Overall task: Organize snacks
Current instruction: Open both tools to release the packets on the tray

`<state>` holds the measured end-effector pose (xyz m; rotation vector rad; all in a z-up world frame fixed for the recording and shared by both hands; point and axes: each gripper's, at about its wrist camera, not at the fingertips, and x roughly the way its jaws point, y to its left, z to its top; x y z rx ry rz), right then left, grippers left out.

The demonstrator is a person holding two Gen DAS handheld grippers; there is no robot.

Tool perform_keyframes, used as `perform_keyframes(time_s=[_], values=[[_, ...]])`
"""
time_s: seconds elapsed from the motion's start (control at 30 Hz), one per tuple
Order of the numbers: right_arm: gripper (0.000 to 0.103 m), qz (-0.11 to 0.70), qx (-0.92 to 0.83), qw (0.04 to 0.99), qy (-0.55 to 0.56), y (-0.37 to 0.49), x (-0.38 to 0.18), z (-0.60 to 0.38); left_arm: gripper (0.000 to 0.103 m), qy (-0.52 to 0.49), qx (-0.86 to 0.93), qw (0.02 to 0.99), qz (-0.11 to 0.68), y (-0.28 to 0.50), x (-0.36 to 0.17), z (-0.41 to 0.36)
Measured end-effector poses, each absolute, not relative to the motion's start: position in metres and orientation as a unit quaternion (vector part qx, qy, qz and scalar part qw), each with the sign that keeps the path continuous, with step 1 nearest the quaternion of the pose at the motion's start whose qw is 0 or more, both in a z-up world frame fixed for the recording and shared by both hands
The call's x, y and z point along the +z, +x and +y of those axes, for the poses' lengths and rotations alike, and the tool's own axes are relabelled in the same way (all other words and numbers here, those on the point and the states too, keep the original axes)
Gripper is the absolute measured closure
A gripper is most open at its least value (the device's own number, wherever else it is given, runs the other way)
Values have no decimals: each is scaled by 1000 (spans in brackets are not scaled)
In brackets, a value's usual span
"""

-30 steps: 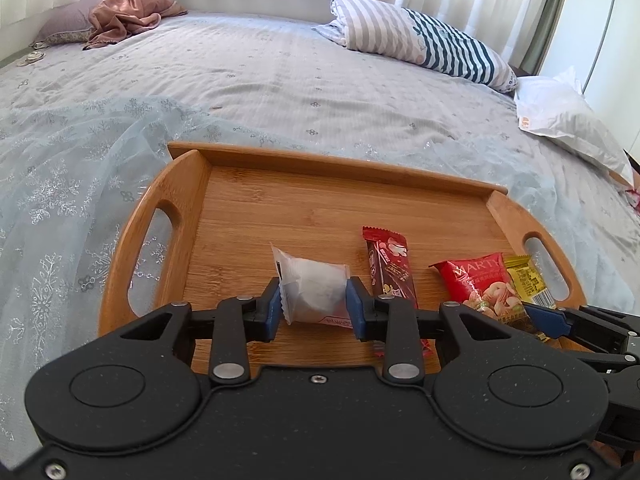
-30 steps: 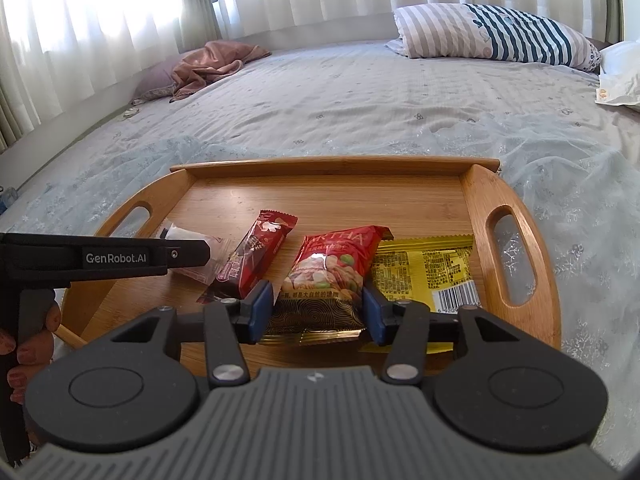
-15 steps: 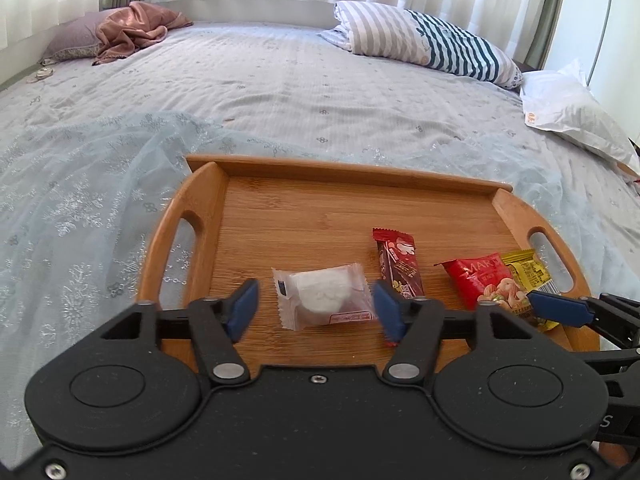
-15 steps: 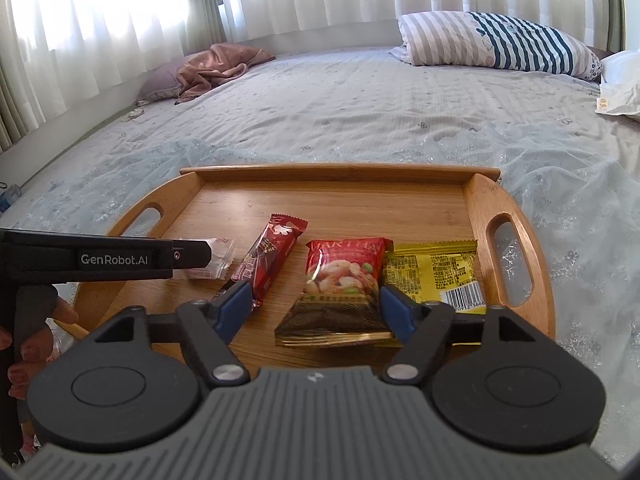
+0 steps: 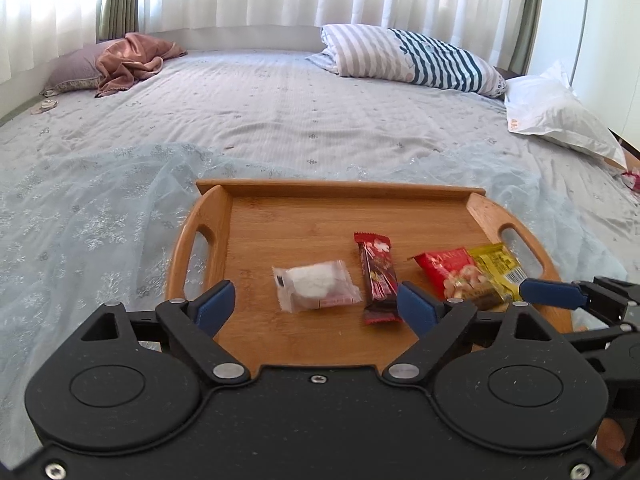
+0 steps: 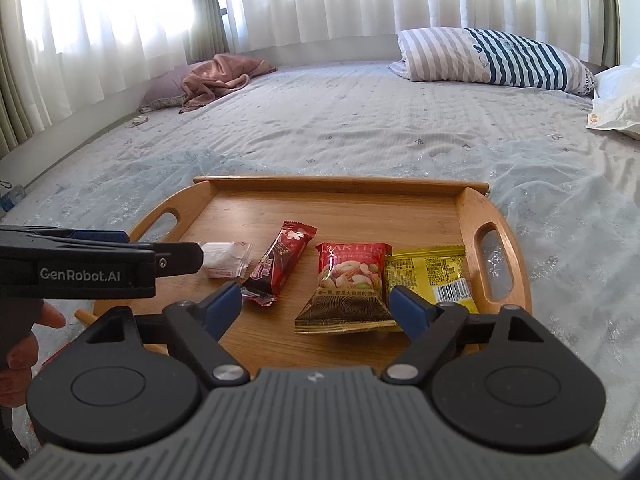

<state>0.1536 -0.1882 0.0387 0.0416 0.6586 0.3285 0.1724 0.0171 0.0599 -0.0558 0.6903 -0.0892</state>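
Hovering nearest the viewer, the left gripper (image 5: 316, 306) and right gripper (image 6: 316, 306) have fingers spread and still opening, pinching nothing. Beyond them a wooden tray (image 5: 336, 188) on the bed (image 5: 280, 120) holds four snacks in a row: white wrapped cake (image 5: 314, 285), dark red bar (image 5: 378, 276), red nut packet (image 6: 348, 280), yellow packet (image 6: 434, 272). Farther off lies a striped pillow (image 5: 412, 60).

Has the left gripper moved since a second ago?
Yes. The left gripper backed away from the wooden tray, jaws opening, leaving the white snack lying there.
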Motion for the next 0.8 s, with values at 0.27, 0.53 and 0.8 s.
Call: perform_keyframes(time_s=[0.27, 0.53, 0.8], values=[[10, 317, 162, 935, 18, 126, 43, -188, 12, -36, -45, 942, 332, 133, 66, 25], [7, 303, 156, 940, 31, 94, 44, -193, 8, -38, -39, 947, 317, 92, 71, 33], [6, 308, 143, 940, 38, 67, 36, -199, 7, -32, -27, 943, 329, 63, 58, 39]])
